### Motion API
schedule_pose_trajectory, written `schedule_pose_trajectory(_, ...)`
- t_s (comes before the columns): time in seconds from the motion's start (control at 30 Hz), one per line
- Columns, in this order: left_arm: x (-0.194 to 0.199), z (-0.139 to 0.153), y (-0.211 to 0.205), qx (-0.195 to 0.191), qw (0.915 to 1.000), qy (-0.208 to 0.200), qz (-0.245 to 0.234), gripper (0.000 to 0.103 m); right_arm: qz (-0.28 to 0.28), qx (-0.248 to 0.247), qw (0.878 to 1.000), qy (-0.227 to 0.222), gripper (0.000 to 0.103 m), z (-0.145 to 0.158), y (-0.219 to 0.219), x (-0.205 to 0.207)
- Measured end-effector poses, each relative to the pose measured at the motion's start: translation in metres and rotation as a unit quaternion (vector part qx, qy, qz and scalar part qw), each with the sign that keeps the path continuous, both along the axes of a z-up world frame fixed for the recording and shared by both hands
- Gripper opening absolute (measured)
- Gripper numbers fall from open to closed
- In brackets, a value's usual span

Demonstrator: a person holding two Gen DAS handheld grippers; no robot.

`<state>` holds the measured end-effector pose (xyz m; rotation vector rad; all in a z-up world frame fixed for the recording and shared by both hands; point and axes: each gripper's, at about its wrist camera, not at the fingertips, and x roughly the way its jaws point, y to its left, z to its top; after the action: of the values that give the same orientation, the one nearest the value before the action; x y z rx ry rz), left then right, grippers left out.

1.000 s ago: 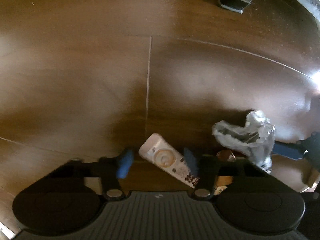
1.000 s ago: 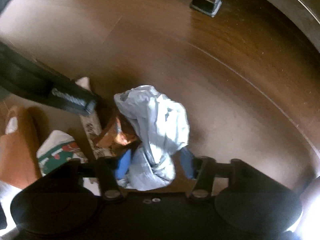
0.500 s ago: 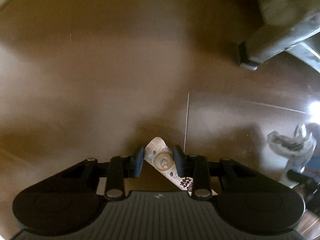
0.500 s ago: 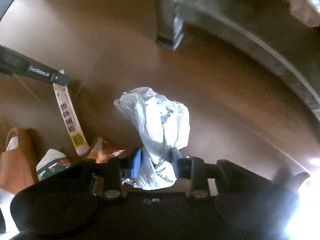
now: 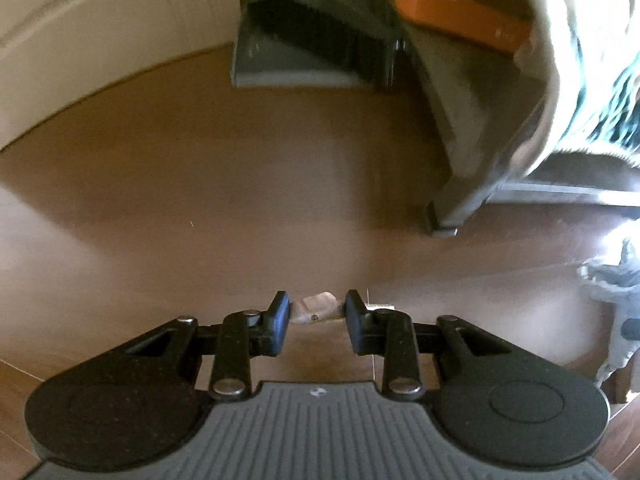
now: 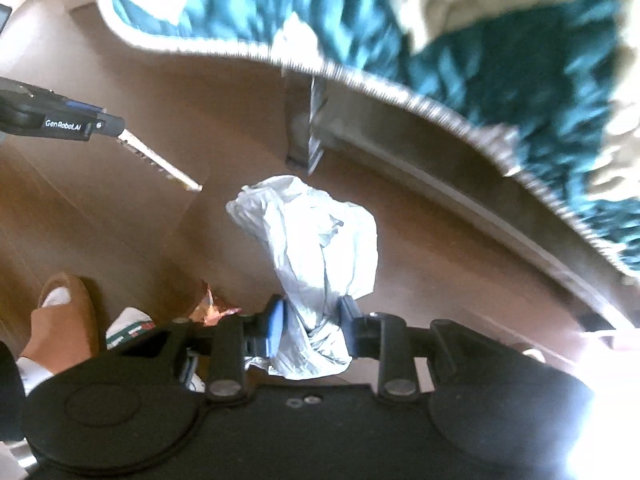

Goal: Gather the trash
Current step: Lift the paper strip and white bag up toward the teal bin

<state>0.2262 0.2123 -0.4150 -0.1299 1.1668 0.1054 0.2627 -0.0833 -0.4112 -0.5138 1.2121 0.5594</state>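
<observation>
A long flat wrapper [image 5: 318,307] is pinched between the pads of the left gripper [image 5: 316,318], whose jaws have just been closing on it. In the right wrist view the wrapper [image 6: 156,158] is seen hanging slantwise from that gripper [image 6: 102,125], clear of the brown floor [image 5: 200,184]. A crumpled white plastic bag [image 6: 316,248] is clamped at its lower part by the right gripper [image 6: 310,326]; its jaws have likewise just been closing, pads pressed into the plastic. The bag is held off the floor, bunched top pointing away from the camera; it is also seen at the right edge of the left wrist view [image 5: 616,280].

On the floor at lower left an orange snack wrapper [image 6: 212,308] and a white-green-red packet [image 6: 130,322] are seen, near a tan slipper [image 6: 68,320] with a white sock. A teal and cream blanket [image 6: 460,40] is draped over a grey frame leg [image 5: 456,184]. A grey dustpan [image 5: 288,68] with a black brush [image 5: 320,36] stands by the cream wall, an orange box [image 5: 456,12] beside it. Heavy blur throughout.
</observation>
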Motion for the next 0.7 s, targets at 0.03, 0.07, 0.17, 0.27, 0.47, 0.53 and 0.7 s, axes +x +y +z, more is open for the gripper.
schedule_pose_trajectory(0.03, -0.004, 0.008, 0.003, -0.004, 1.0, -0.007, 0.006, 0.028, -0.002, 0.004, 1.0, -0.007, 0.028, 0.011, 0.0, -0.002)
schedule_pose_trajectory(0.07, -0.008, 0.014, 0.004, -0.006, 0.9998, -0.013, 0.011, 0.028, -0.004, 0.01, 1.0, -0.014, 0.028, 0.023, -0.001, -0.005)
schedule_pose_trajectory(0.17, -0.009, 0.034, 0.011, 0.001, 0.9994, -0.032, 0.016, 0.028, 0.0, 0.018, 0.999, -0.041, 0.028, 0.059, -0.003, -0.013)
schedule_pose_trajectory(0.27, -0.011, 0.054, 0.014, 0.009, 0.9984, -0.051, 0.022, 0.028, -0.005, 0.026, 0.997, -0.067, 0.028, 0.094, -0.008, -0.02)
schedule_pose_trajectory(0.47, -0.02, 0.125, 0.028, 0.024, 0.9922, -0.113, 0.048, 0.028, -0.018, 0.046, 0.992, -0.118, 0.028, 0.168, -0.015, -0.036)
schedule_pose_trajectory(0.53, -0.022, 0.151, 0.03, 0.033, 0.9888, -0.137, 0.05, 0.028, -0.019, 0.048, 0.989, -0.138, 0.028, 0.194, -0.018, -0.041)
schedule_pose_trajectory(0.7, -0.027, 0.229, 0.026, 0.053, 0.9772, -0.201, 0.042, 0.028, -0.025, 0.079, 0.98, -0.181, 0.027, 0.259, -0.031, -0.051)
